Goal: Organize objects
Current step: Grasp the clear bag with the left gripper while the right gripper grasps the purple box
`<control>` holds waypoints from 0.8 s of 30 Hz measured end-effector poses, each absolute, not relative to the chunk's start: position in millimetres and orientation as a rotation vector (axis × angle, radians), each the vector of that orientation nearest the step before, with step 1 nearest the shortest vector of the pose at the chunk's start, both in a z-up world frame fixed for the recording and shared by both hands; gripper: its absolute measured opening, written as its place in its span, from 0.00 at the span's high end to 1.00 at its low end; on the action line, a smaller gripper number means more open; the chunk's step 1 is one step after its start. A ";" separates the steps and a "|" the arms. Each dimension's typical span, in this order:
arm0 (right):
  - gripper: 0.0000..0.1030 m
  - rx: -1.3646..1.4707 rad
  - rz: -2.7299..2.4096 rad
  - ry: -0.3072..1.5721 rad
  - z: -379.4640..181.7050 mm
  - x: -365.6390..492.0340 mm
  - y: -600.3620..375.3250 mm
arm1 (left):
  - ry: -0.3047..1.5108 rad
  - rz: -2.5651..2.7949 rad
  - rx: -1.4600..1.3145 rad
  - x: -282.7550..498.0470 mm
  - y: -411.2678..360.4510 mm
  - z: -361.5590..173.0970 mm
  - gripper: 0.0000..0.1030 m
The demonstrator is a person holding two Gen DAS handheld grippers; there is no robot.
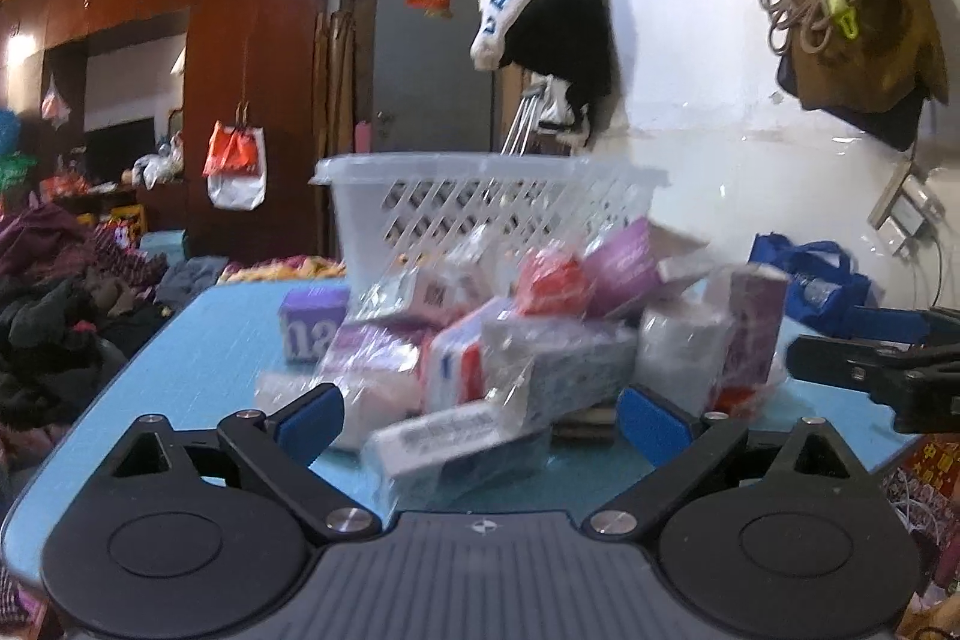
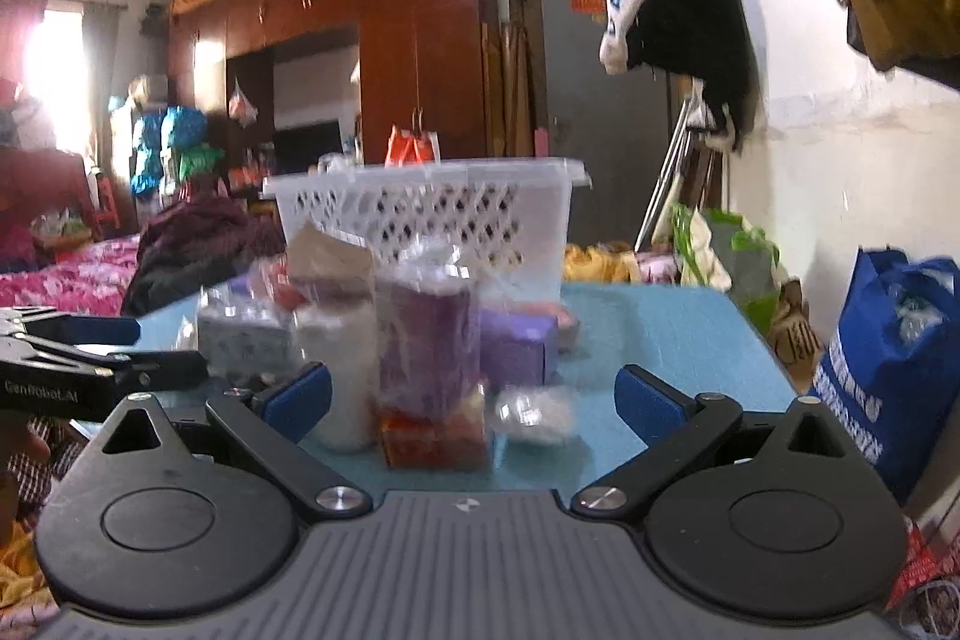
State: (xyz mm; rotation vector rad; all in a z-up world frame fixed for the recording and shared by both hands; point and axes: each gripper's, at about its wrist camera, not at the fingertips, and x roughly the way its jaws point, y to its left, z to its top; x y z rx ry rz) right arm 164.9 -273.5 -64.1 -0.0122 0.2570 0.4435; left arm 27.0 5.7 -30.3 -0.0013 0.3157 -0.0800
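Note:
A heap of small boxes and packets in clear plastic (image 1: 498, 340) lies on the blue table (image 1: 198, 358), with a white lattice basket (image 1: 480, 202) behind it. My left gripper (image 1: 480, 424) stands open at the heap's near side; a white wrapped box (image 1: 444, 442) lies between its blue pads (image 1: 312, 424), untouched. In the right wrist view my right gripper (image 2: 474, 403) is open too. A tall purple box in plastic (image 2: 429, 346) above a red packet (image 2: 432, 439) and a white roll (image 2: 345, 370) stand between its fingers, apart from the pads. The basket (image 2: 420, 214) stands beyond.
A blue shopping bag (image 2: 888, 358) stands off the table's right edge by the white wall. Clothes are piled on a bed (image 1: 60, 292) to the left. A small crumpled plastic packet (image 2: 534, 415) lies on the table near the right finger. The other gripper (image 2: 90, 358) shows at the left.

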 end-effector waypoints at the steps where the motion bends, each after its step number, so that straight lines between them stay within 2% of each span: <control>1: 0.12 -0.021 0.447 0.255 -62.3 166.6 -270.1 | 0.312 -0.084 0.000 29.1 4.4 -29.1 0.07; 8: 0.34 -0.074 0.461 0.294 -64.1 184.7 -252.4 | 0.328 -0.132 -0.018 51.1 1.2 -30.2 0.21; 12: 0.48 -0.069 0.470 0.320 -68.5 190.4 -252.0 | 0.330 -0.147 0.003 57.6 -5.0 -34.0 0.33; 13: 0.48 -0.068 0.475 0.327 -69.3 190.2 -252.4 | 0.327 -0.149 0.003 57.8 -5.8 -35.0 0.40; 18: 0.52 -0.071 0.482 0.333 -70.9 188.8 -254.8 | 0.296 -0.150 0.000 52.7 -6.2 -37.1 0.50; 19: 0.53 -0.074 0.481 0.332 -70.3 188.6 -253.9 | 0.290 -0.152 0.001 51.7 -5.8 -36.7 0.56; 24: 0.53 -0.064 0.480 0.319 -67.3 181.8 -256.6 | 0.258 -0.144 -0.023 43.8 1.8 -33.5 0.56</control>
